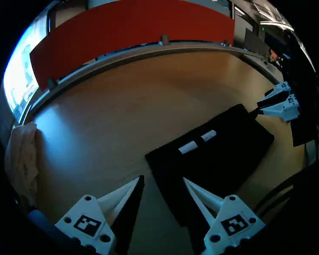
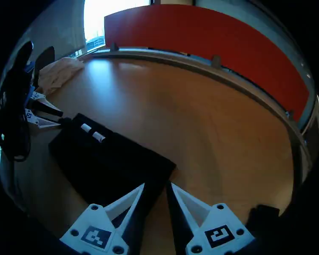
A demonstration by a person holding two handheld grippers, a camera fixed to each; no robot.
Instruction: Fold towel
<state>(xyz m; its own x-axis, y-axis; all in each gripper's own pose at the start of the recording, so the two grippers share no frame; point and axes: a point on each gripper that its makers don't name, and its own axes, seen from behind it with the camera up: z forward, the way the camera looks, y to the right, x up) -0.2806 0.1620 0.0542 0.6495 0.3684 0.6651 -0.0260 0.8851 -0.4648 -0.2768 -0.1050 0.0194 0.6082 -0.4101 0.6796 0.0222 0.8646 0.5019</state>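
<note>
Wood worktop, curved far edge, red panel standing along it; black towel spread on the near part, two white tags on top; pale cloth bunched at one end, well apart from towel

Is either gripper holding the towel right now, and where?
Left gripper is open at one corner of the black towel, holding nothing. Right gripper sits nearly closed at the opposite corner; whether it pinches cannot be told.

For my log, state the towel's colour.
The towel is black, best seen in the left gripper view.
</note>
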